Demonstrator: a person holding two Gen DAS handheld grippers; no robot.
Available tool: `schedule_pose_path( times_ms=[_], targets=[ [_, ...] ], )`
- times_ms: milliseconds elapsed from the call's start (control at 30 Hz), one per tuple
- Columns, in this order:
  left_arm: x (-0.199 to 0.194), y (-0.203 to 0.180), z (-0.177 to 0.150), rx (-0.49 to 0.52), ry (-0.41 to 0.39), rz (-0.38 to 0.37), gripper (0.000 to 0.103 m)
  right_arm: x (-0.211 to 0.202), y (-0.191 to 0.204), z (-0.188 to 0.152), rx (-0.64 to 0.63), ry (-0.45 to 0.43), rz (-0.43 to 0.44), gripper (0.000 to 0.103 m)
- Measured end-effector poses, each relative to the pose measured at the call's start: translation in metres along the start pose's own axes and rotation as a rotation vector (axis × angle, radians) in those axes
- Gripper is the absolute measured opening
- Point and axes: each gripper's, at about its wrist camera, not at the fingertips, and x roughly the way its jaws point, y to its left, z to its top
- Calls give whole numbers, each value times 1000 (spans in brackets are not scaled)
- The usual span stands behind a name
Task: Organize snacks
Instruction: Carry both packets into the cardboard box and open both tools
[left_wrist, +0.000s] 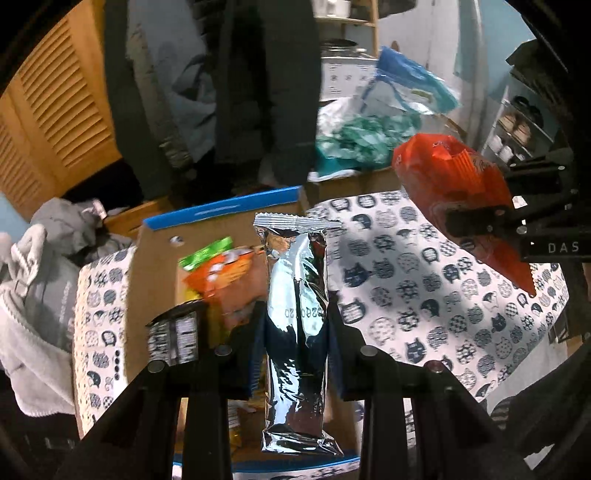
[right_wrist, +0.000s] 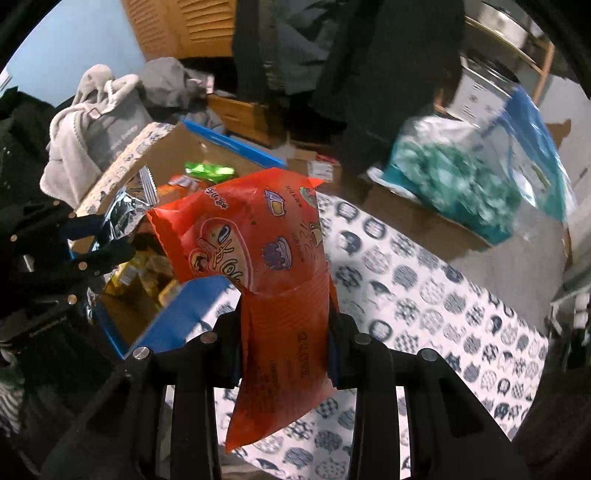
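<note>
The left tongs (left_wrist: 295, 325) were clenched on the silver packet (left_wrist: 297, 317), its long axis running straight out along the fingers, hanging right over the open cardboard box (left_wrist: 155, 258) of snacks. The right tongs (right_wrist: 286, 332) gripped the orange packet (right_wrist: 258, 251) over the cat-print surface (right_wrist: 424, 295), the box lying to their left, so the left was nearer.

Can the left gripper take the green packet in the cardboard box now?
Probably not: the left gripper is already shut on the silver packet, so the green packet in the cardboard box must wait.
</note>
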Motion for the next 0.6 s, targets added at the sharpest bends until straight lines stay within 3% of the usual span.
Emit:
schedule_pose_path(
  times_ms=[267, 600],
  targets=[
    [12, 51, -14, -87, 15, 33, 30, 25, 33, 35, -54, 21, 21, 31],
    [32, 89, -27, -160, 51, 71, 30, 64, 62, 79, -120, 50, 8, 31]
  ],
)
